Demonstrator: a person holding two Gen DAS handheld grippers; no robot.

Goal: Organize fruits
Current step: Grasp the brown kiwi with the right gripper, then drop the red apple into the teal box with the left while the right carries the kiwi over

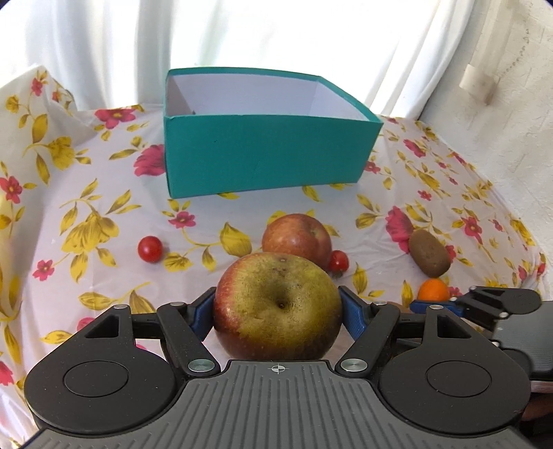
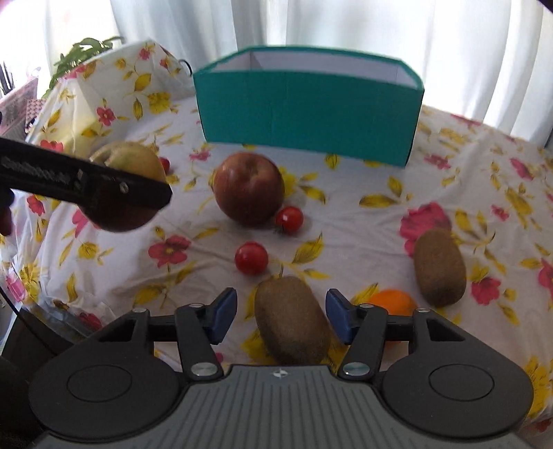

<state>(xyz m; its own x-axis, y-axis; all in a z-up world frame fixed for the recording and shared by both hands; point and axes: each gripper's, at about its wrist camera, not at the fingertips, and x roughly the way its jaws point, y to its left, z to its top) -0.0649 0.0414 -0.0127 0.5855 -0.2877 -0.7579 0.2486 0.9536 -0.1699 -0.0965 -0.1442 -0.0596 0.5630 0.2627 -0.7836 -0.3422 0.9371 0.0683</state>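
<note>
My left gripper [image 1: 276,307] is shut on a green-red apple [image 1: 276,307], held above the cloth; it also shows in the right wrist view [image 2: 128,165]. A red apple [image 1: 296,238] [image 2: 248,189] lies ahead, before the open teal box [image 1: 266,152] [image 2: 307,114]. My right gripper [image 2: 281,316] is open around a kiwi [image 2: 292,319] on the cloth, with gaps on both sides. A second kiwi [image 2: 439,266] [image 1: 429,254] and a small orange [image 2: 392,301] [image 1: 432,289] lie to the right. Cherry tomatoes [image 2: 251,258] [image 2: 289,219] [image 1: 150,248] [image 1: 338,261] are scattered.
A floral tablecloth [image 1: 103,221] covers the table. White curtains [image 1: 242,31] hang behind the box. A wall [image 1: 518,86] stands at the right. A green plant [image 2: 83,51] is at the far left.
</note>
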